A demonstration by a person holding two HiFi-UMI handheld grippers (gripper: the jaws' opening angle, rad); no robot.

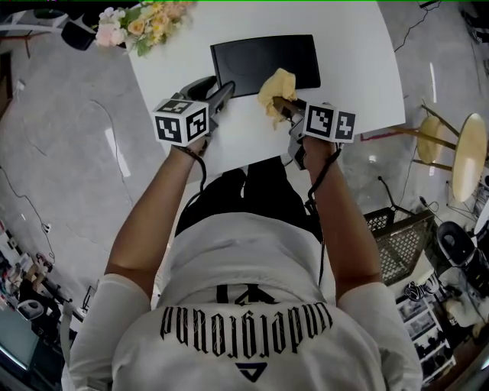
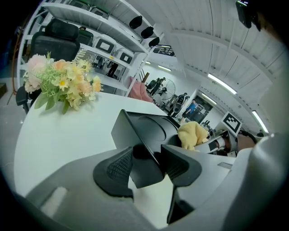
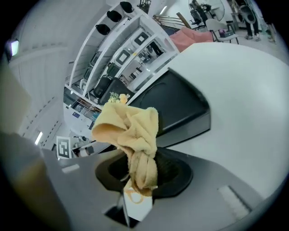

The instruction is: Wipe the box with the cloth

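Observation:
A flat black box (image 1: 263,61) lies on the white table (image 1: 359,69) at its far side. My left gripper (image 1: 225,90) holds the box's near left corner. In the left gripper view that corner of the box (image 2: 149,131) sits between the two pads of the left gripper (image 2: 146,164), which close on it. My right gripper (image 1: 284,107) is shut on a bunched yellow cloth (image 1: 275,90) at the box's near edge, right of the middle. In the right gripper view the cloth (image 3: 131,131) stands up out of the right gripper (image 3: 144,173), hanging just in front of the box (image 3: 180,108).
A bunch of pale flowers (image 1: 141,19) lies at the table's far left corner, also in the left gripper view as the flowers (image 2: 63,83). A wooden stool (image 1: 466,153) and a black basket (image 1: 397,237) stand on the floor to the right. The table's near edge runs just below both grippers.

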